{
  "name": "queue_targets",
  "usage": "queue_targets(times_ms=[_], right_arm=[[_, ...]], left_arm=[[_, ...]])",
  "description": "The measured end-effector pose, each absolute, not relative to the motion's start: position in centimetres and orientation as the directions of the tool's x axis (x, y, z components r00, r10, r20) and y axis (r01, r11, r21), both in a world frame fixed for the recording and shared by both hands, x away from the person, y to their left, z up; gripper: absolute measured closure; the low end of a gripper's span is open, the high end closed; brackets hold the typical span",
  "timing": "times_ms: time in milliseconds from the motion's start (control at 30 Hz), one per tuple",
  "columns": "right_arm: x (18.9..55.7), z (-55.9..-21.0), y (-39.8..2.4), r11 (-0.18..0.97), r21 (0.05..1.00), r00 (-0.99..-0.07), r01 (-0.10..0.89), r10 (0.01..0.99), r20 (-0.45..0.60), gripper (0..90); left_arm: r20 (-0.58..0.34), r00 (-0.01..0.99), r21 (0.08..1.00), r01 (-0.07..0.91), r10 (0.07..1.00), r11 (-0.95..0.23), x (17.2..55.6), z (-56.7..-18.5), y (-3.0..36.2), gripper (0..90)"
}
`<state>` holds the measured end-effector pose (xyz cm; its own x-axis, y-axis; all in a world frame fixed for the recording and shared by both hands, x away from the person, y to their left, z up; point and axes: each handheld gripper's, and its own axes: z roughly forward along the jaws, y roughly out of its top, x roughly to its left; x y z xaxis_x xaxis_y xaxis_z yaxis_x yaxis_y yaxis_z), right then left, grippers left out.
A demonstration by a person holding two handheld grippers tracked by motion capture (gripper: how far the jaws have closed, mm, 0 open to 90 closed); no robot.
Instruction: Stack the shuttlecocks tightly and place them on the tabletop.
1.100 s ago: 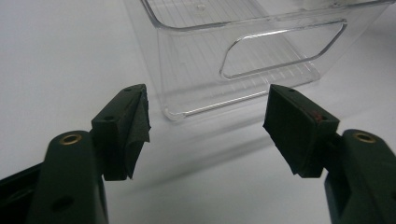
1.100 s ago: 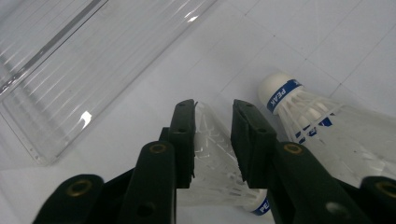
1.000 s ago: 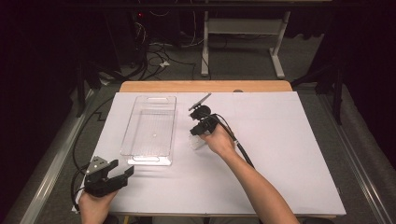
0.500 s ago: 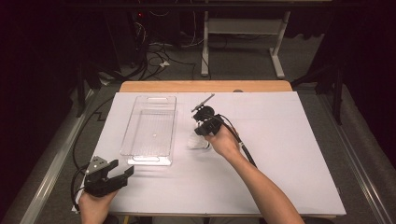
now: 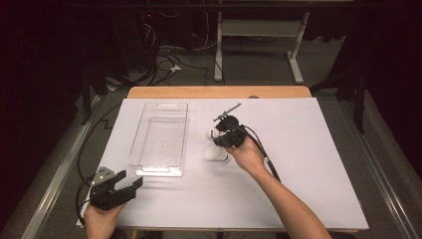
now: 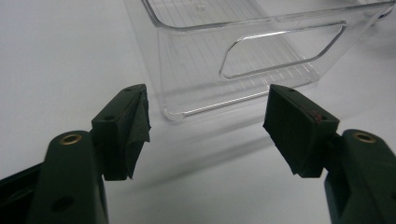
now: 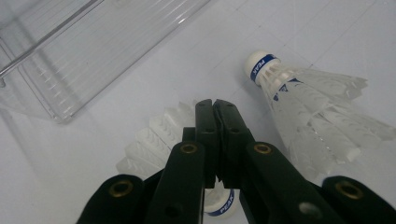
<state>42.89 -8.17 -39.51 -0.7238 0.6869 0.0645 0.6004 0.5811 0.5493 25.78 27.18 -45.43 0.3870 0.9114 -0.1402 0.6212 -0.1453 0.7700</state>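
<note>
Shuttlecock (image 7: 159, 140) apparently pinched in right tongs (image 7: 215, 109)

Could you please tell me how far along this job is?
Done: nothing yet; the clear tray is empty. In hand: the right gripper is shut over one shuttlecock, grip unclear. Left: it and the second shuttlecock remain outside the tray; the left gripper waits open.

Both grippers are matte black: the left gripper (image 6: 205, 135) has 2 blocky jaws with dark pads, a brass-ringed hole behind each, and a grey plate on top. The right gripper (image 7: 215, 109) shows 4 brass-ringed holes behind its fingers and trails a black cable. Both forearms are bare.
</note>
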Motion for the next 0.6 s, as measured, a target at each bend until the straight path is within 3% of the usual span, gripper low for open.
queue_targets(times_ms=[600], right_arm=[[42.1, -39.8, -10.4, 0.559, 0.571, -0.716, 0.601, 0.694, 0.073, 88.9]], left_arm=[[-0.142, 0.383, 0.770, 0.622, 0.913, -0.141, 25.8, -45.4, 27.2, 32.2]])
